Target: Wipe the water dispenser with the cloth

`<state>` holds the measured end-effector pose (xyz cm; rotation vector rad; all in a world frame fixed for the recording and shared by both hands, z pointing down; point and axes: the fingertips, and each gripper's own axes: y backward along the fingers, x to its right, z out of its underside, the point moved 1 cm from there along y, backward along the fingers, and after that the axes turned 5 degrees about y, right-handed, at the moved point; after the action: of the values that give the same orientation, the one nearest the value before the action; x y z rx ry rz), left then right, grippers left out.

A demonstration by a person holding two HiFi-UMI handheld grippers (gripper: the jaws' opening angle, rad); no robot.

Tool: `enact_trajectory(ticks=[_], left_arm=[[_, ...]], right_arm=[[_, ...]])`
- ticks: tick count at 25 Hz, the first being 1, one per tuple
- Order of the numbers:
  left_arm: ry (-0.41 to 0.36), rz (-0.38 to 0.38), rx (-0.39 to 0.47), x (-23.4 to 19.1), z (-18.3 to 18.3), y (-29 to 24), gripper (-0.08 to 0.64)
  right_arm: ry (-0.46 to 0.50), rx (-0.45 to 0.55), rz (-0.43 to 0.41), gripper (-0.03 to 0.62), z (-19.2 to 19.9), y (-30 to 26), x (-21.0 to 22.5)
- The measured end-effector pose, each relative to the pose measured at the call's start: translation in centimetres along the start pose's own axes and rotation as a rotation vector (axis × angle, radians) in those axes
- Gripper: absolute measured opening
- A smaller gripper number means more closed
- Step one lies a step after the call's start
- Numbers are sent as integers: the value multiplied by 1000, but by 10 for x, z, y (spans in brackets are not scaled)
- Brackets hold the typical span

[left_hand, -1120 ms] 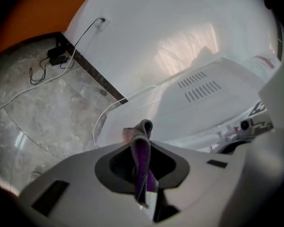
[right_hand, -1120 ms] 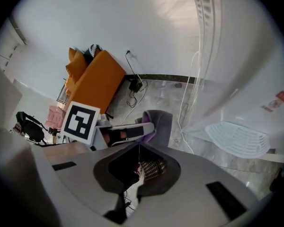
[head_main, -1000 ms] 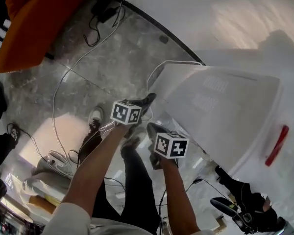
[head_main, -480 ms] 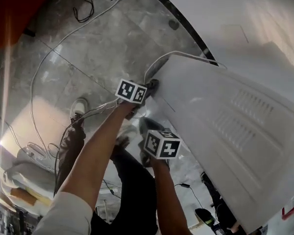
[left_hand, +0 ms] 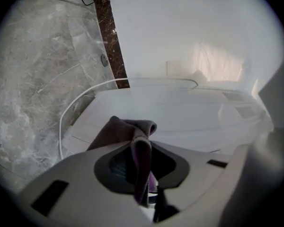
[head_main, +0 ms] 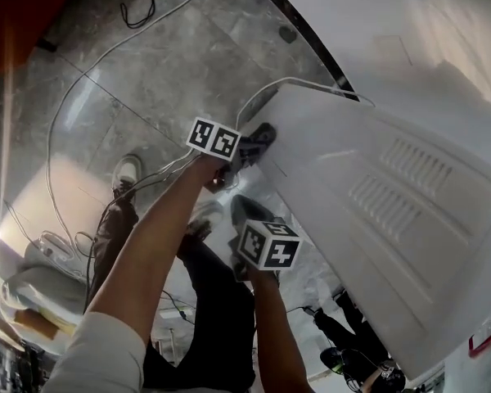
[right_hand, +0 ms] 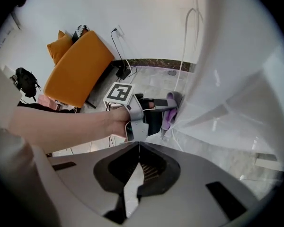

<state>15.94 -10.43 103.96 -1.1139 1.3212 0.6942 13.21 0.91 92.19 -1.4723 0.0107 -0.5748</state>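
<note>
1. The left gripper (left_hand: pixel 141 148) is clamped on a purple-grey cloth (left_hand: pixel 125 129), which bunches out past its jaws.
2. The cloth lies against the left edge of the white water dispenser (head_main: pixel 393 195), close to the corner where a white cable (left_hand: pixel 71 112) loops round.
3. The right gripper (right_hand: pixel 134 145) has its jaws closed together with nothing between them. It hangs nearer the person, just beside the dispenser's side.
4. A grey marble floor (head_main: pixel 172 64) lies beneath, and an orange sofa (right_hand: pixel 78 65) stands far left by the wall.
</note>
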Motion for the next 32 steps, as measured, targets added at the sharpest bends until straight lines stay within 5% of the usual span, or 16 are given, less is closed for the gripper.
enact_trajectory(ticks=[7,14,19,32], left_arm=[[49,126,11,97,1,20,63],[-6,119,28,205,10,47,63],[32,235,40,286,27,72,63],[-135,382,28,480,63,134,63]], right_arm=[[-119,58,62,15,0,60,-19],[-111,129,114,15,-8,148,-44],[-121,176,199,15,3,193,-41],[-119,255,197,15,16,283,-54]])
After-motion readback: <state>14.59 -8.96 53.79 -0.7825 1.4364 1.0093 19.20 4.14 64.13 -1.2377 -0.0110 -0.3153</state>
